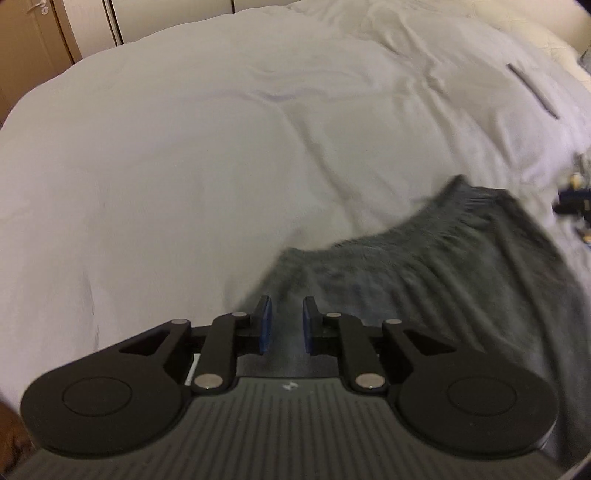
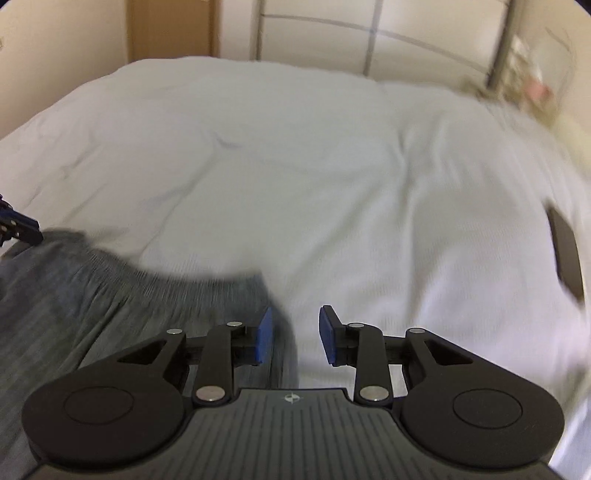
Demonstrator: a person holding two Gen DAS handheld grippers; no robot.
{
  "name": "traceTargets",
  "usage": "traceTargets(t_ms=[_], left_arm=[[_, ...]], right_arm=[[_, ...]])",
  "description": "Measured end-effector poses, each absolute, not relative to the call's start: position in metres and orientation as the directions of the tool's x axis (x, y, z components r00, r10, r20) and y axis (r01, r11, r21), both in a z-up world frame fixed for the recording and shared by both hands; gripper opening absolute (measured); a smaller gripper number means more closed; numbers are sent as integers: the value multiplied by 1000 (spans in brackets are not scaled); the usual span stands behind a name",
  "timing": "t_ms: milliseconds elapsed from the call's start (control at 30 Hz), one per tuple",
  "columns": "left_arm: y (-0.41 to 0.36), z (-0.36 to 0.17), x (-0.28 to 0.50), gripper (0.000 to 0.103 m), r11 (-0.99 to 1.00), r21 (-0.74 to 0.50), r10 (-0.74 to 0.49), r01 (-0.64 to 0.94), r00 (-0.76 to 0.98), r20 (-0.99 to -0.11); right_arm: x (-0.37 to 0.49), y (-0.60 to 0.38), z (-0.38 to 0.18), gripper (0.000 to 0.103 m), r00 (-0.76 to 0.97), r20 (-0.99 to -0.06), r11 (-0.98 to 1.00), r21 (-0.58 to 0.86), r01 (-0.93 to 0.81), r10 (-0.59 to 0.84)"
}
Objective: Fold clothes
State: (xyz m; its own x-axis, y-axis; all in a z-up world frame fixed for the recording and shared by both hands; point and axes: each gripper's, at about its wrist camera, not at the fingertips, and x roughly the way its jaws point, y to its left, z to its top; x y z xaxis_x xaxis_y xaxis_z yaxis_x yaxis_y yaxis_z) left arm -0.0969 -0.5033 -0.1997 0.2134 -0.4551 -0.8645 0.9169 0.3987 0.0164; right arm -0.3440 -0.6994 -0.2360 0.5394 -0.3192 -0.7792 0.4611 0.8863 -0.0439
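**Both grippers parted over a grey garment on the bed**

Nearest us in the left wrist view is the left gripper [image 1: 287, 325], filling the bottom of the frame. Its blue pads [image 1: 265, 325] stand apart with a narrow gap between them, and we see nothing clamped there. Just beyond the fingertips, running to the lower right of the frame, lies the grey garment [image 1: 443, 266], its gathered waistband curving across the middle right. It rests on the white duvet [image 1: 184, 166], which covers most of the picture. A thin dark object [image 1: 532, 90] lies on the duvet at the upper right; it is too blurred for us to name. At the far right edge we catch a dark blue and black shape [image 1: 572, 201], also blurred. Wooden wardrobe doors [image 1: 48, 33] show at the upper left.

In the right wrist view the right gripper [image 2: 295, 336] sits at the bottom, its pads wider apart and holding nothing. The garment [image 2: 110, 295] occupies the lower left, its edge reaching the left-hand pad. The duvet [image 2: 332, 166] spreads ahead. A dark flat object [image 2: 565, 251] lies at the right edge, and a metal bed frame [image 2: 502, 40] rises at the upper right, with blurred clutter beside it. Nothing lies between either gripper and the cloth.
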Motion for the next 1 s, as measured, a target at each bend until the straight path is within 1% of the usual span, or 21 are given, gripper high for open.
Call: traceTargets(t_ms=[133,200,233,267,400,500,533,600,633,700,767,867,933,967,1000], left_arm=[[-491,-189,-142,12,320,-65,-467,945,98,-879],[-490,-192,-165,12,267,-116,-469,957,24,-883],[-490,-193,-176,12,248,-143,-466,958,-11,-885],[-494,-199,-188,13,226,-171,-460,959,-50,-886],[-506,-216,-232,13,114,-238,-430,965,-167,-887],[-511,-223,-260,13,37,-250,-407,967,-214,-888],[-512,-224,-267,13,17,-246,-402,969,-219,-889],[-515,-225,-278,13,-8,-246,-395,969,-229,-890],[-518,-226,-281,13,-12,-251,-393,968,-235,-889],[-520,-224,-283,13,-21,-243,-394,970,-231,-890],[-520,-223,-282,13,-24,-229,-391,973,-220,-894],[-518,-224,-277,14,-12,-211,-381,977,-199,-903],[-515,-224,-272,14,-2,-198,-375,980,-184,-909],[-514,-224,-270,15,5,-190,-372,982,-175,-912],[-511,-224,-267,16,12,-185,-370,983,-167,-914]], right_arm=[[-381,-673,-213,35,490,-826,877,-10,481,-278],[-403,-648,-210,40,457,-848,869,-11,495,-270],[-413,-636,-212,46,438,-858,866,-16,500,-269],[-421,-627,-215,48,419,-869,858,-12,513,-263],[-448,-616,-235,48,374,-902,770,80,633,-214],[-464,-617,-247,48,384,-909,676,180,714,-164],[-470,-620,-251,44,395,-908,636,225,738,-138],[-479,-631,-260,8,438,-896,551,329,766,-73],[-483,-636,-258,3,450,-891,532,355,769,-55],[-488,-644,-244,3,444,-893,561,327,760,-80],[-493,-654,-223,2,405,-896,620,215,755,-182],[-503,-674,-201,2,339,-878,646,45,762,-339],[-503,-685,-201,3,300,-876,647,-19,762,-378],[-503,-689,-203,7,284,-878,647,-37,761,-384],[-503,-691,-204,8,284,-884,641,-23,767,-371]])
